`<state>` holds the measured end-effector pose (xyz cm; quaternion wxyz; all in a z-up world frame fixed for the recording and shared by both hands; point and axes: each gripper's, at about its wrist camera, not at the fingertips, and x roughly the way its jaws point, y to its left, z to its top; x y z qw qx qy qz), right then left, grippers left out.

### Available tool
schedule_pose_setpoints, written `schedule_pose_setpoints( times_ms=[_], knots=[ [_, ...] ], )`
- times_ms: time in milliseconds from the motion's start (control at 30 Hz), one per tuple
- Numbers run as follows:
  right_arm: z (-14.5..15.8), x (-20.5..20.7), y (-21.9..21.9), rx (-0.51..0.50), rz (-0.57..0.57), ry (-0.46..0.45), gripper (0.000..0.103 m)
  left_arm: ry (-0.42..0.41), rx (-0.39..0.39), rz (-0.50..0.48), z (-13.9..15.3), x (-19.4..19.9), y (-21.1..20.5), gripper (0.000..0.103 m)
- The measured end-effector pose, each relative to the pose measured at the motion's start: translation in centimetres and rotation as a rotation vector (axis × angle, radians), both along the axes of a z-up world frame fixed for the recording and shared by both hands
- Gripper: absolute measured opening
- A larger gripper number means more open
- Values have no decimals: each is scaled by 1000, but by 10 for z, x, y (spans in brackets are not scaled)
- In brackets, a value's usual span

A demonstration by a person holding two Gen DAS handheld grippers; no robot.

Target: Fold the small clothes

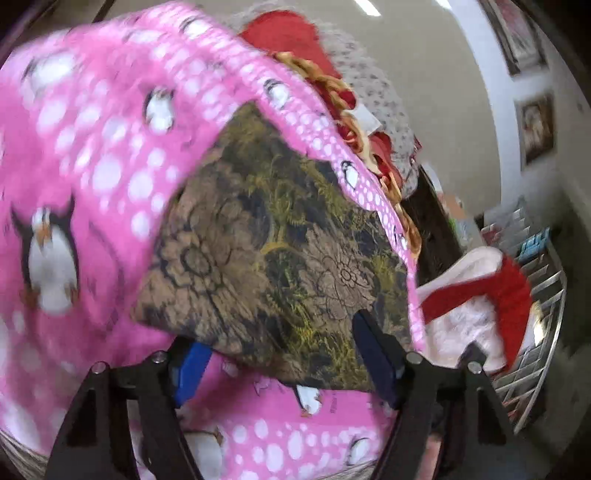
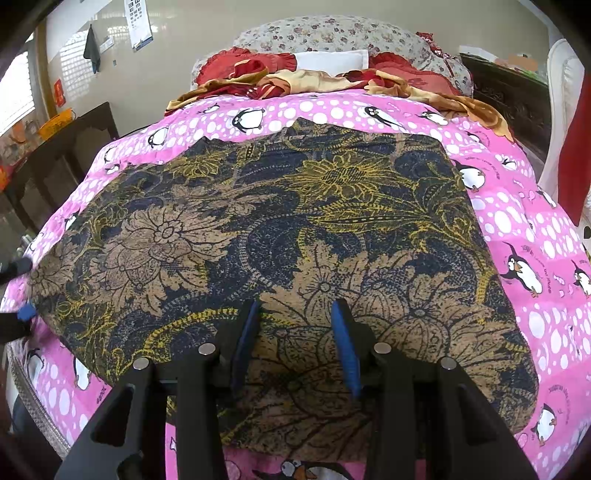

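Note:
A brown, navy and yellow floral batik garment (image 2: 295,236) lies spread flat on a pink penguin-print blanket (image 2: 535,236). My right gripper (image 2: 295,332) is open, its blue-padded fingers hovering over the garment's near edge. My left gripper (image 1: 280,354) is open at the garment's left edge (image 1: 266,258), with the cloth's corner between its blue pads (image 1: 192,365); this view is blurred. The left gripper's tips show at the far left of the right wrist view (image 2: 18,291).
Red and gold bedding (image 2: 295,77) and a floral pillow (image 2: 332,35) sit at the bed's head. A dark wooden table (image 2: 59,158) stands left of the bed, dark furniture (image 2: 509,99) to the right. A red and white cloth (image 1: 491,299) hangs nearby.

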<state>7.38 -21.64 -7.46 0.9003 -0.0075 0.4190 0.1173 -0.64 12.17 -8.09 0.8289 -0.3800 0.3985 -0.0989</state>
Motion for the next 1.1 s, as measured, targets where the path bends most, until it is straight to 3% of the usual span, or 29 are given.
schedule_pose_setpoints(
  times_ms=[67,133,200,300,400,533,700,833,1033,1100],
  knots=[
    [0,0,1,-2,0,-1,39,23,-12,85,-2,-2,15,76],
    [0,0,0,-2,0,0,39,56,-40,82,-11,0,18,76],
    [0,0,0,0,0,-1,40,33,44,39,-5,0,9,76],
    [0,0,-1,-2,0,-1,40,48,23,113,-9,2,18,74],
    [0,-1,-1,-2,2,2,41,69,115,104,-11,2,11,58],
    [0,-1,3,10,30,8,53,64,153,128,-14,-3,5,44],
    [-2,0,13,-24,67,15,70,59,168,130,-15,-3,4,48],
    [-1,0,14,-24,74,22,72,28,151,119,-16,-2,3,57],
    [5,5,10,24,82,66,73,6,65,156,-18,-6,14,58],
    [15,7,12,18,80,94,70,13,48,173,-19,-7,19,53]
  ],
)
